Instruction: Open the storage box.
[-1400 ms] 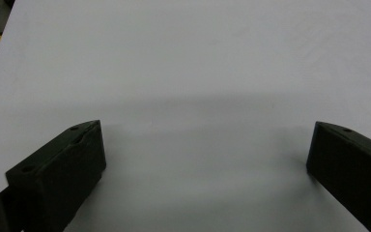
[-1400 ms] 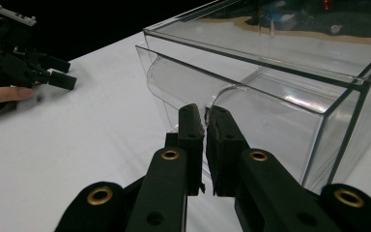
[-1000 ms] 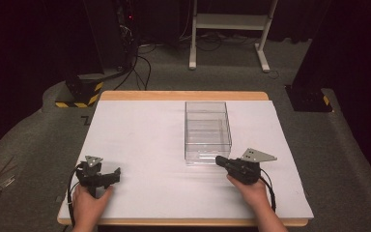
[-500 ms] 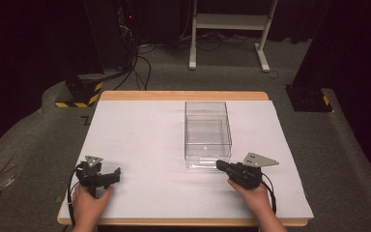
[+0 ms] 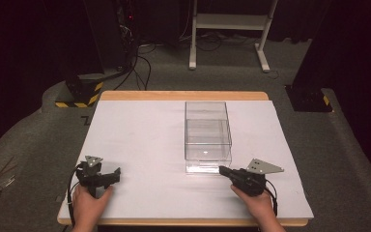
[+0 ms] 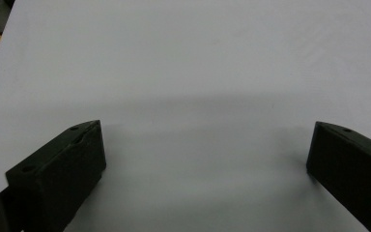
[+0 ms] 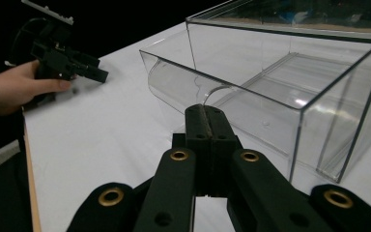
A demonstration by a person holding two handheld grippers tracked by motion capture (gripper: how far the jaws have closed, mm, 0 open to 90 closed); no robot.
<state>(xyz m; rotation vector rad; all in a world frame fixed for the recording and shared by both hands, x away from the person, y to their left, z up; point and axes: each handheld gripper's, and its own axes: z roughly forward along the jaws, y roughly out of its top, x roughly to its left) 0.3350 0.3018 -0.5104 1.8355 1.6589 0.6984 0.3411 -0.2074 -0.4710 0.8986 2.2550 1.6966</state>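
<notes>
A clear plastic box (image 5: 207, 137) stands on the white table top (image 5: 145, 145), right of centre. In the right gripper view the clear box (image 7: 290, 72) has a curved lip on the side facing me. My right gripper (image 5: 222, 170) lies low on the table just in front of the box's near edge. The right gripper (image 7: 206, 110) is shut, its jaws having just closed the last bit with nothing between them, and its tip points at the curved lip. My left gripper (image 5: 113, 175) rests near the front left. The left gripper (image 6: 205, 128) is open over bare table.
The left hand and its gripper (image 7: 65, 60) appear far off in the right gripper view. A white metal stand (image 5: 232, 29) and cables lie on the floor beyond the table. A black and yellow striped block (image 5: 79, 92) sits at the far left corner.
The right gripper has drawn back a little toward the near edge of the table. The left gripper and the box have not moved.
</notes>
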